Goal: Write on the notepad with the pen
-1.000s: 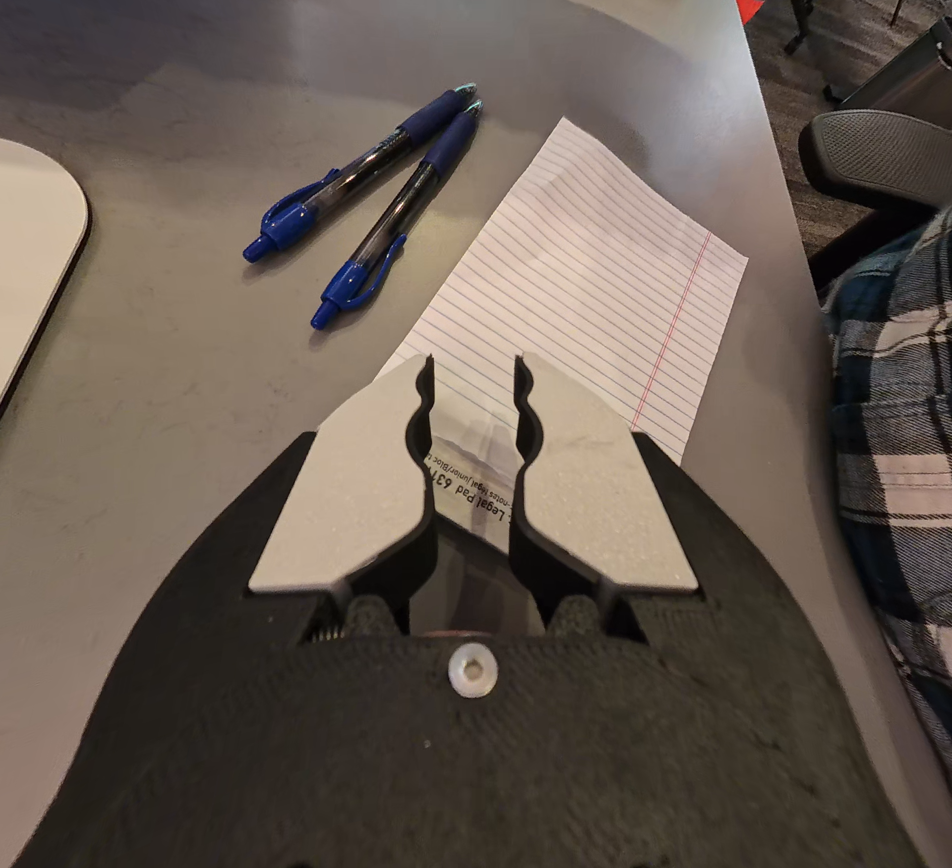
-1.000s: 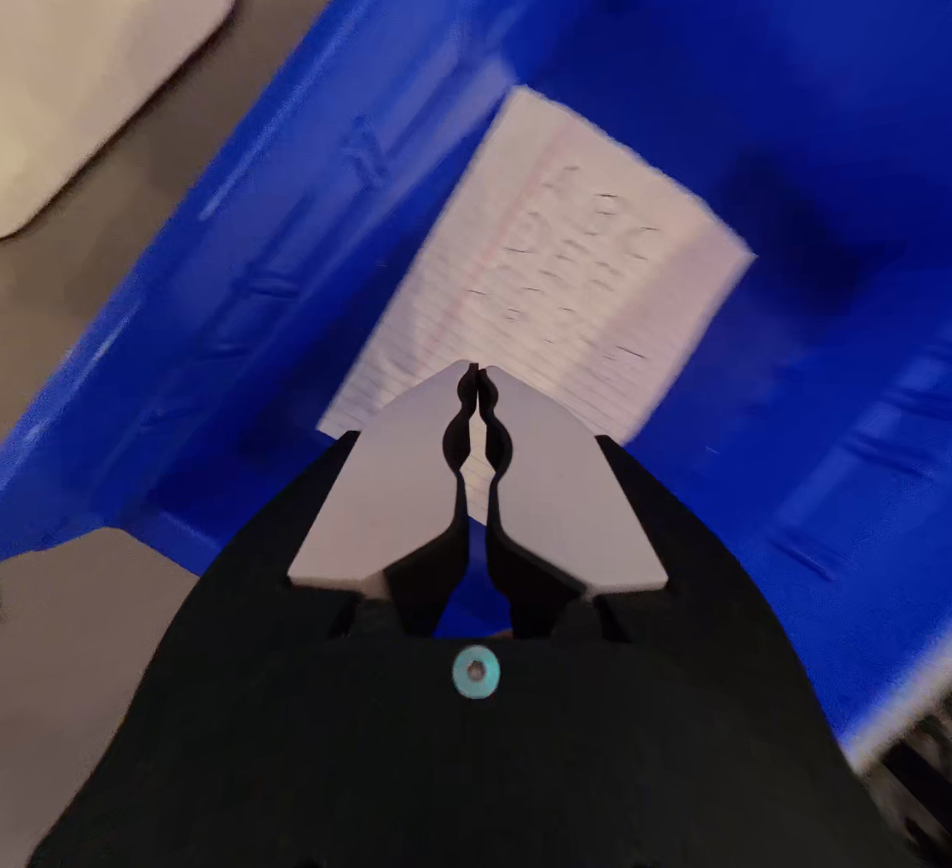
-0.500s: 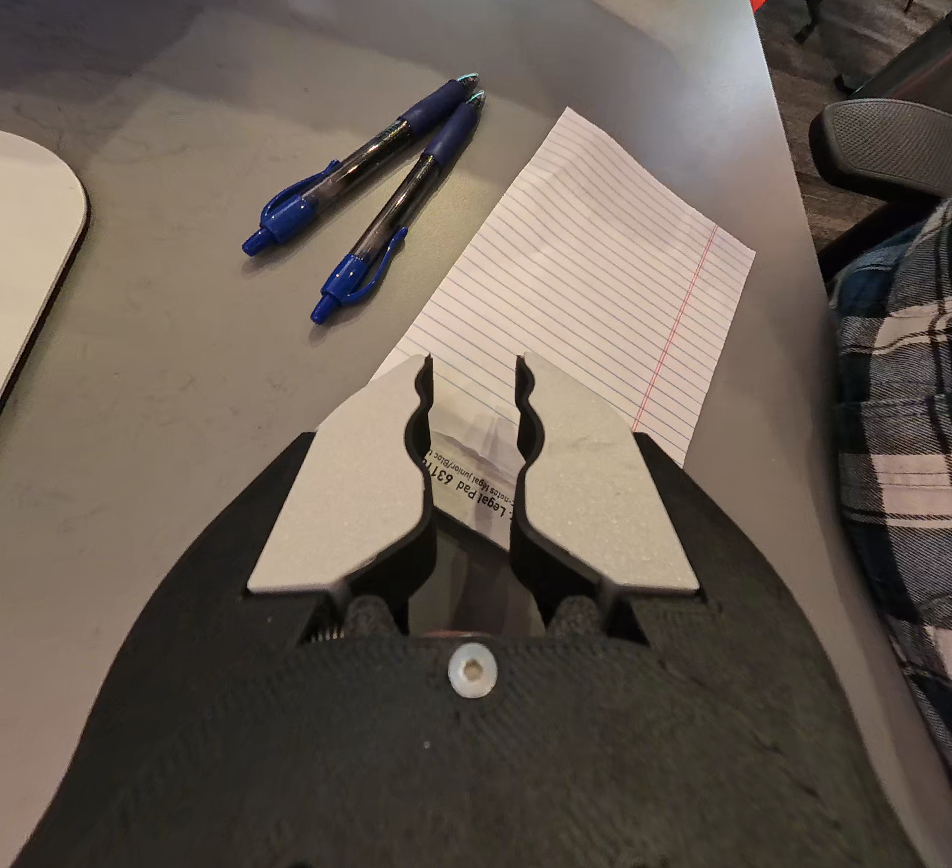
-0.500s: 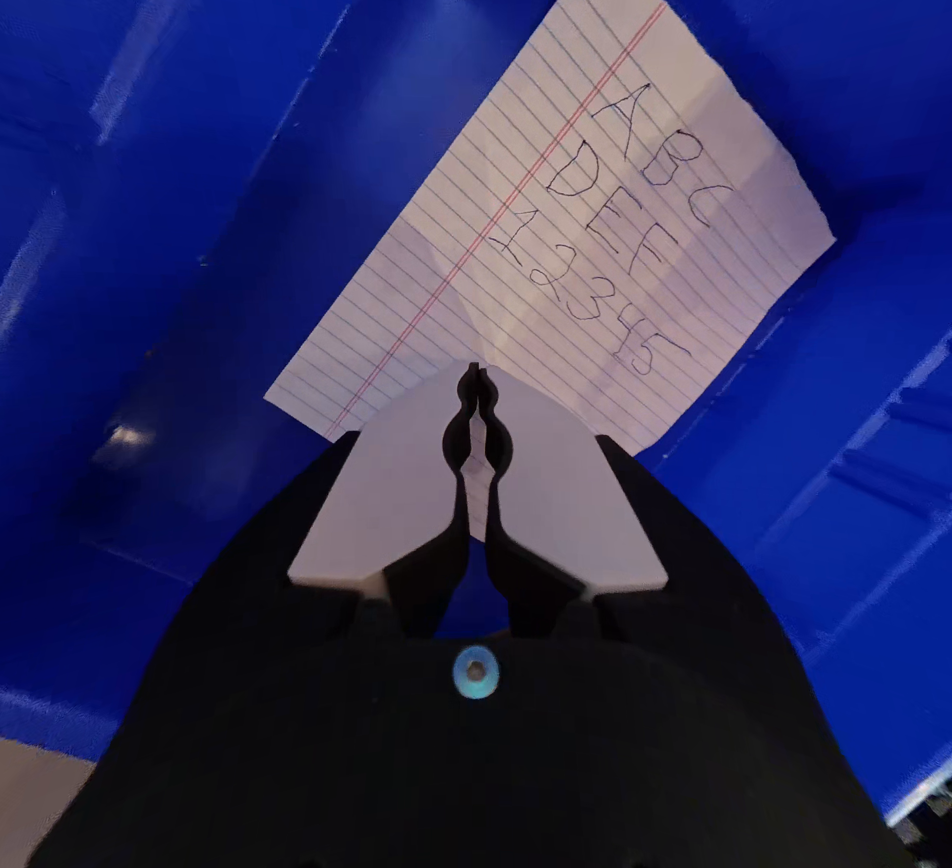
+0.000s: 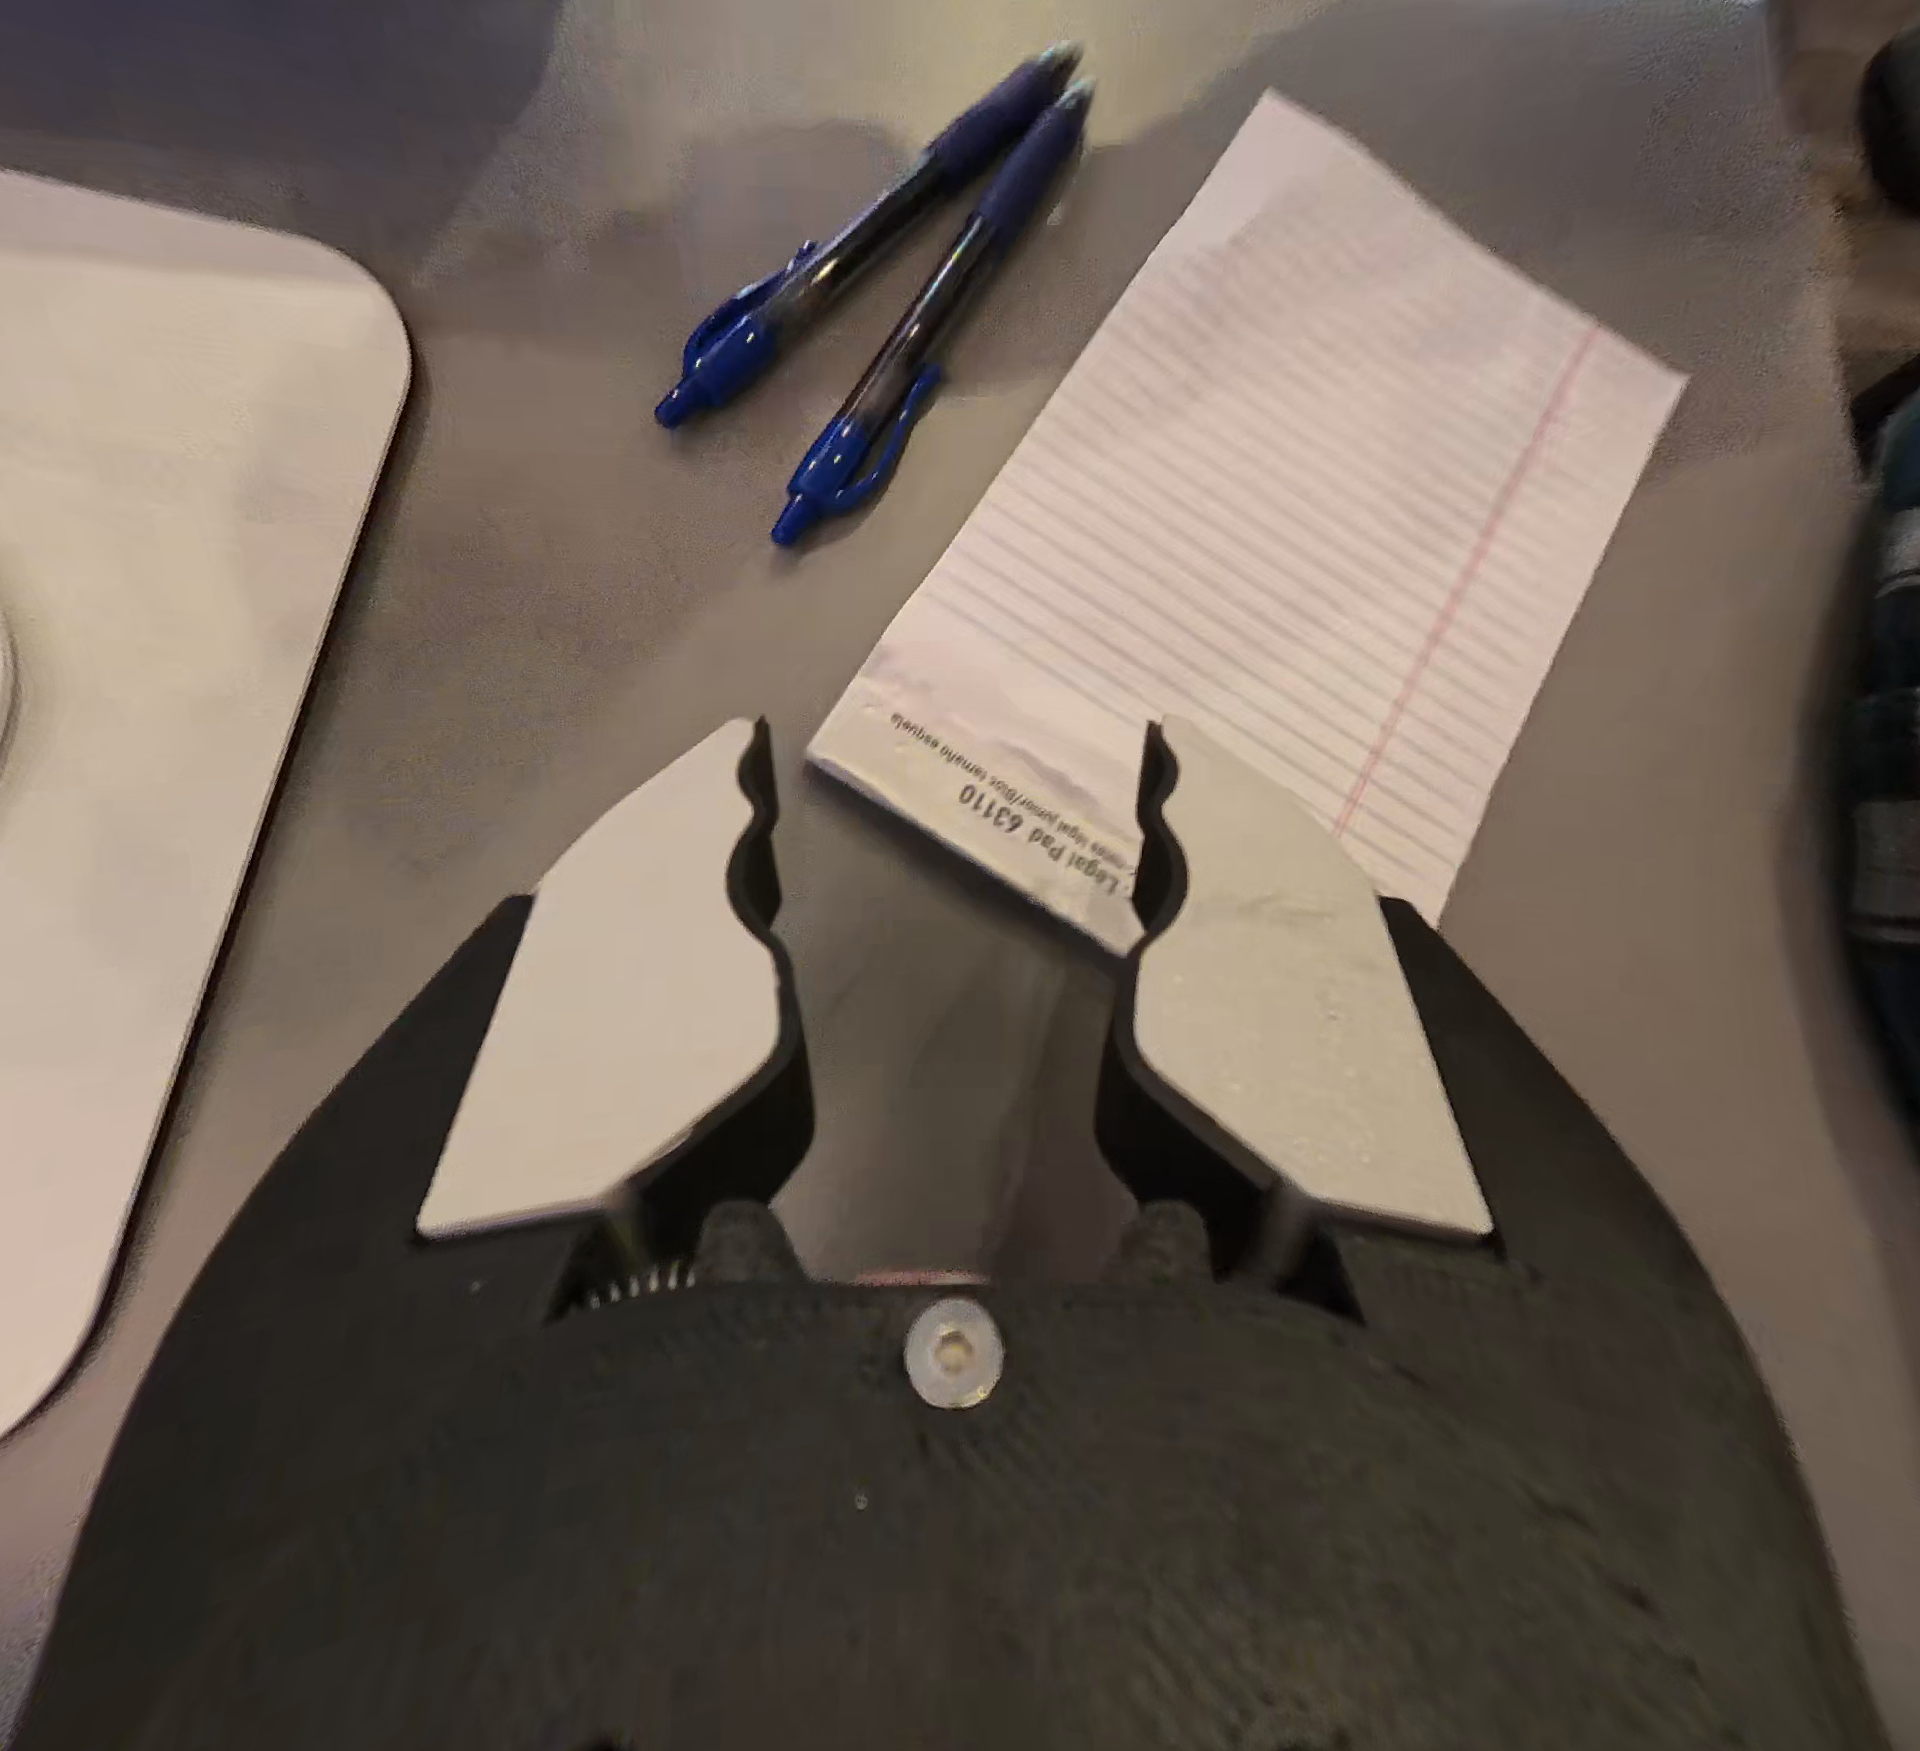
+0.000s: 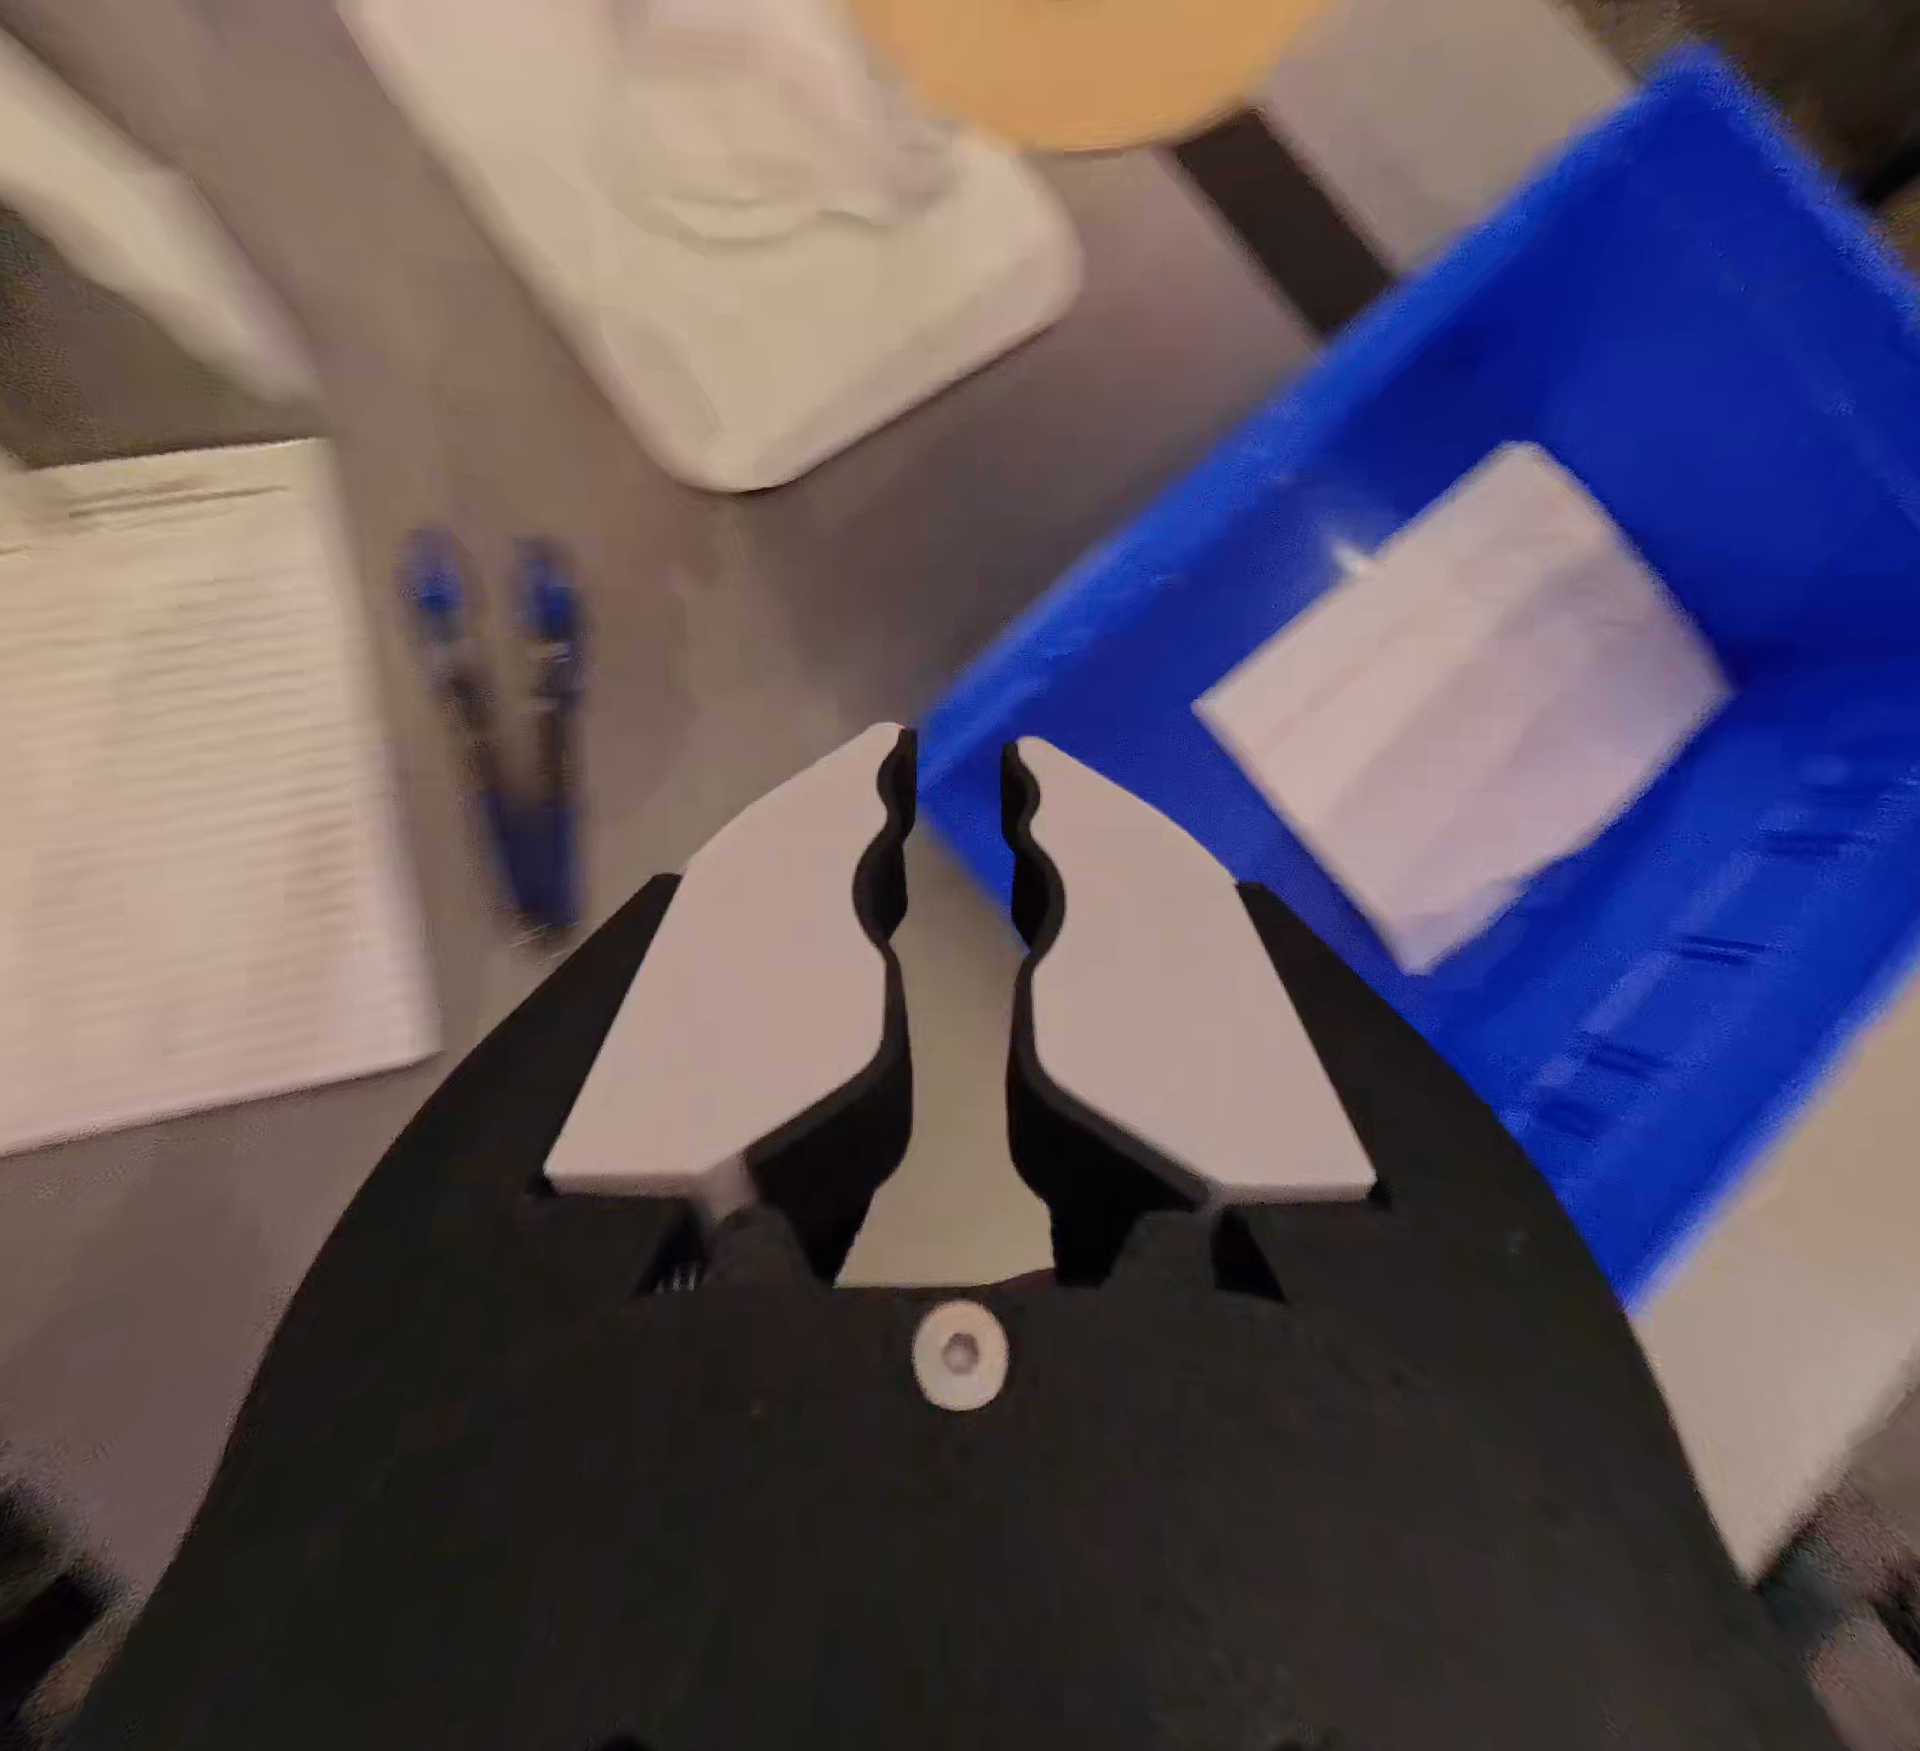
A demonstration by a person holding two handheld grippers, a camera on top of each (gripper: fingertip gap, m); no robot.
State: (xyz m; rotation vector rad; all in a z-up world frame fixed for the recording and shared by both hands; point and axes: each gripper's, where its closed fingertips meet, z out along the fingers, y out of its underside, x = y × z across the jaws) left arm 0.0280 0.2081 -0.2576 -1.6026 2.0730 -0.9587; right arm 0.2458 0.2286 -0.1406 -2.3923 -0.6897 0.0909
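Grey table (image 5: 436,683), notepad (image 5: 1299,538), two pens (image 5: 904,288), blue bin (image 6: 1558,413)

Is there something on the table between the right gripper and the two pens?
Nothing visible. The right gripper is open and empty; only bare table separates it from the pens. The blue bin sits on the other side.

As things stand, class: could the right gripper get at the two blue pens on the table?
Probably yes. The right gripper is open and empty, and the pens lie on bare table between the notepad and the blue bin, uncovered.
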